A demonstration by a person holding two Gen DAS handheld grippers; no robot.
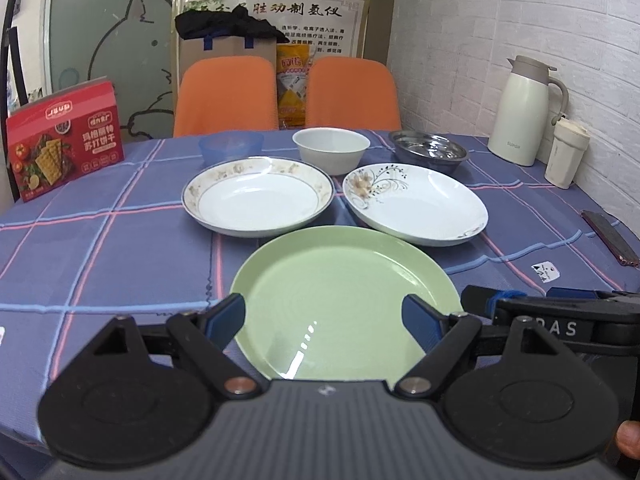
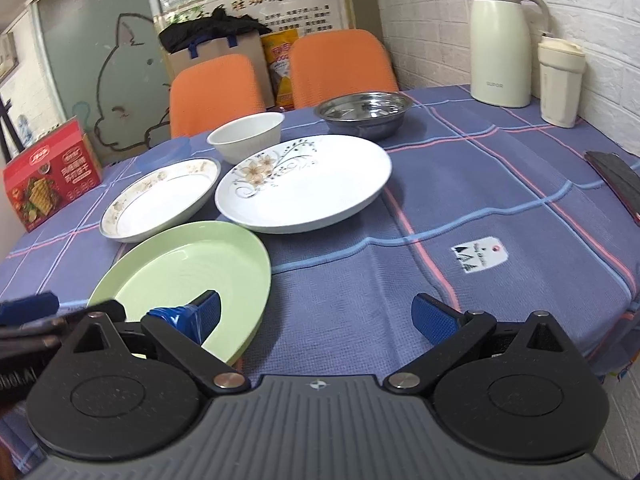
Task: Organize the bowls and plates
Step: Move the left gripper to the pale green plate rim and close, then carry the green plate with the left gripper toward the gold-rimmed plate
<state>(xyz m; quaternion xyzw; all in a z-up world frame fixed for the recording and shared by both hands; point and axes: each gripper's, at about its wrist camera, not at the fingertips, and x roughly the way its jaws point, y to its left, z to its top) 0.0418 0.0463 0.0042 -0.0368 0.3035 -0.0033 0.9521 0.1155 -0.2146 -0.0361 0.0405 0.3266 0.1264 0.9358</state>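
Observation:
A green plate [image 1: 344,300] [image 2: 188,272] lies nearest on the blue checked tablecloth. Behind it sit a gold-rimmed white plate [image 1: 258,196] [image 2: 160,200] and a flower-patterned white plate [image 1: 416,202] [image 2: 304,180]. Further back stand a blue plastic bowl [image 1: 231,146] [image 2: 166,152], a white bowl [image 1: 331,148] [image 2: 246,134] and a steel bowl [image 1: 430,152] [image 2: 364,114]. My left gripper [image 1: 324,320] is open, hovering over the green plate's near edge. My right gripper [image 2: 320,316] is open over bare cloth, its left finger above the green plate's right edge. Both hold nothing.
A red cracker box [image 1: 66,140] [image 2: 52,176] stands at the left. A cream thermos jug [image 1: 524,112] [image 2: 500,40] and a cream cup [image 1: 566,152] [image 2: 560,80] stand by the brick wall. A dark flat case [image 1: 608,236] [image 2: 616,176] lies at the right edge. Two orange chairs [image 1: 228,96] stand behind the table.

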